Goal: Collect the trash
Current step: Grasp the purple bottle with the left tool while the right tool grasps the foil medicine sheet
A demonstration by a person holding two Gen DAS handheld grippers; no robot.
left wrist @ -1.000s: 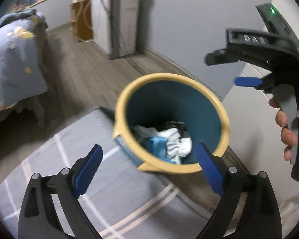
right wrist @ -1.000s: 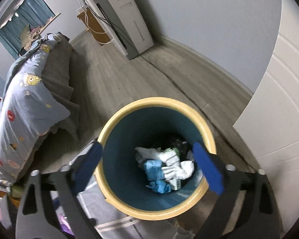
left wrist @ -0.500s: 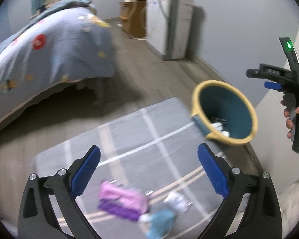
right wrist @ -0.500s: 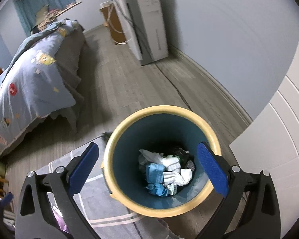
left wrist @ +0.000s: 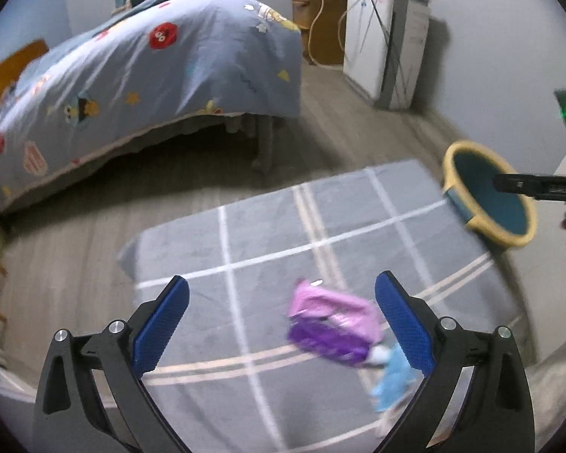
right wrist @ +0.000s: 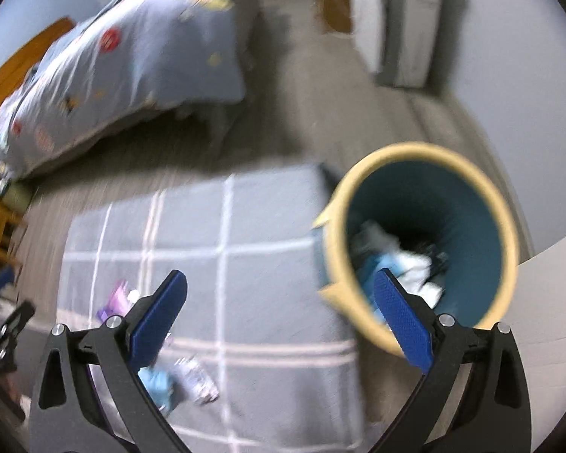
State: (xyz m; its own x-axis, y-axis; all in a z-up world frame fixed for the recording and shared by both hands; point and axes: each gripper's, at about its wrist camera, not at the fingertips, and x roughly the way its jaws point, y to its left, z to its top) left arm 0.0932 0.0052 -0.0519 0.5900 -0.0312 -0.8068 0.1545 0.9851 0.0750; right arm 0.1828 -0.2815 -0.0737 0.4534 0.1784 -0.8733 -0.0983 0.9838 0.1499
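Both views have swung off the bin toward the rug: left gripper wide, empty, purple packet at its 3 o'clock; right gripper wide, empty, bin at 2 o'clock; next pickup likely

A bedroom is being shown, its floor laid in grey wood-look planks. A grey rug with pale crossing lines is being spread over it. A bed is being covered by a blue patterned quilt. A white appliance and a wooden cabinet are being kept against the pale grey wall.
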